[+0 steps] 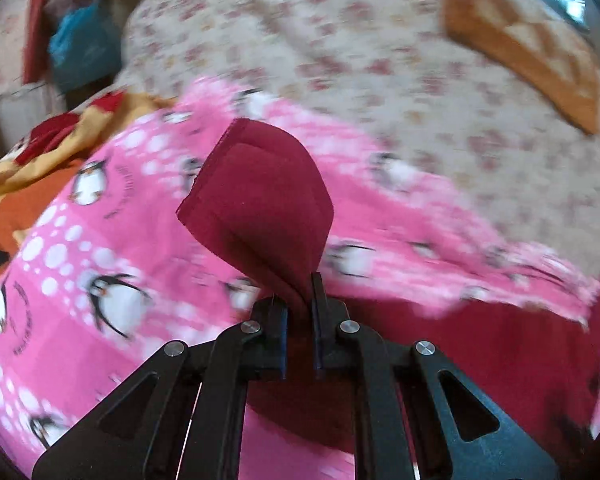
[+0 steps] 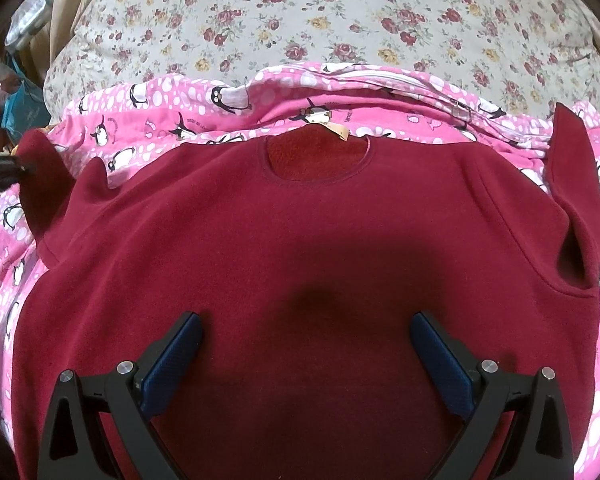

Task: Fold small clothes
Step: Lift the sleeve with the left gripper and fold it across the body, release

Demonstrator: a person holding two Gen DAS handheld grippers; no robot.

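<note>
A small dark-red fleece sweatshirt lies front-up and spread flat on a pink fleece blanket printed with penguins and white dots, which covers a cream bedsheet with a rose floral pattern. The round neckline, with a tan label at its back edge, faces away from the right wrist camera. The left gripper has its black fingers pressed together on the cuff end of the left sleeve, which stands up from the blanket in a folded, cupped shape; the left view is motion-blurred. The right gripper hangs over the lower chest of the sweatshirt with its blue-padded fingers spread wide apart, holding nothing. The right sleeve lies bent upward at the garment's side. An orange-brown quilted cushion rests on the sheet well beyond the blanket, and a yellow, orange and red printed cloth lies bunched beside the blanket's left edge.
</note>
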